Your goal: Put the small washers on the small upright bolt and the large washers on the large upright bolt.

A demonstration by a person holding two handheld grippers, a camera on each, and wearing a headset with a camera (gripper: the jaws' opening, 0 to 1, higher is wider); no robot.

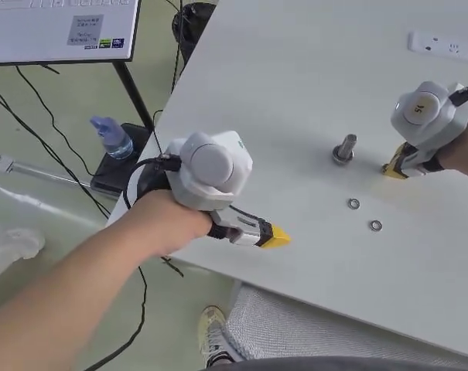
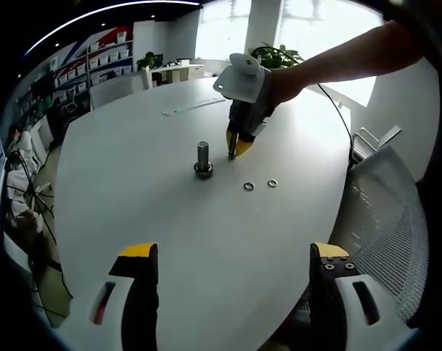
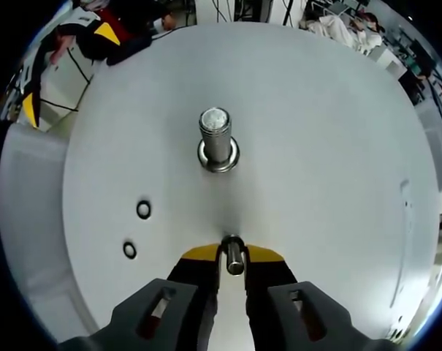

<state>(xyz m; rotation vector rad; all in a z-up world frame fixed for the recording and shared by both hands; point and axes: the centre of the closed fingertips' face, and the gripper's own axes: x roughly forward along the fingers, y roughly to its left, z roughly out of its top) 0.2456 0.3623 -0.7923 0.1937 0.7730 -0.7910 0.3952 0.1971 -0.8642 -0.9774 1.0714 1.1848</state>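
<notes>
Small bolt [image 3: 235,262] — clamped in the right tongs [image 3: 234,254] near the large bolt [image 3: 218,139] — left tongs [image 2: 234,251] apart.

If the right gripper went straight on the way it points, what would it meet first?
Probably the large upright bolt, standing directly ahead of the right gripper, which is shut on a small bolt.

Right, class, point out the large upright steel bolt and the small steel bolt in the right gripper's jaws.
Large upright steel bolt [image 3: 215,120], right gripper view, top.
Small steel bolt [image 3: 234,259], right gripper view, end.
</notes>
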